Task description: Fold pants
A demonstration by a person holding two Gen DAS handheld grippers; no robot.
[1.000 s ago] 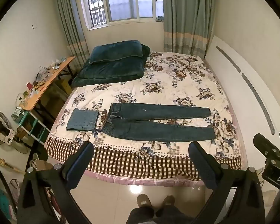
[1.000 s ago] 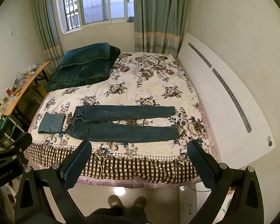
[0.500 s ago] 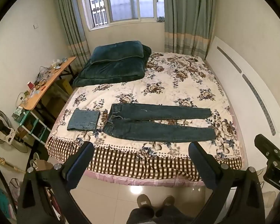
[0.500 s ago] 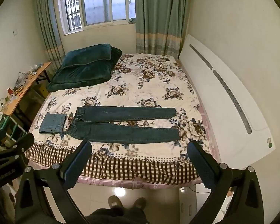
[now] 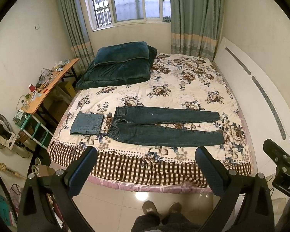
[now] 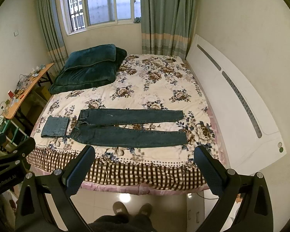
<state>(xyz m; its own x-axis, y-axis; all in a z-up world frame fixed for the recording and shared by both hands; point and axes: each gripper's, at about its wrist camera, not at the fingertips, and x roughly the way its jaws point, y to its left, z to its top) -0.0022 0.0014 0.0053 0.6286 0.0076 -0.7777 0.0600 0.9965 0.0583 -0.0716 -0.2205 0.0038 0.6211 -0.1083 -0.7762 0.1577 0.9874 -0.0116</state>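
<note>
Jeans [image 5: 164, 127] lie flat across the near part of the bed [image 5: 183, 81], waistband to the left, legs running right and slightly splayed, with an already folded pair [image 5: 87, 123] just beside the waistband. Left gripper [image 5: 145, 169] and right gripper [image 6: 144, 167] both hang wide open and empty, well short of the bed edge. Best start, probably: pinch the far leg at hem and waistband, lay it squarely over the near leg; seam alignment is hard to judge from here.
</note>
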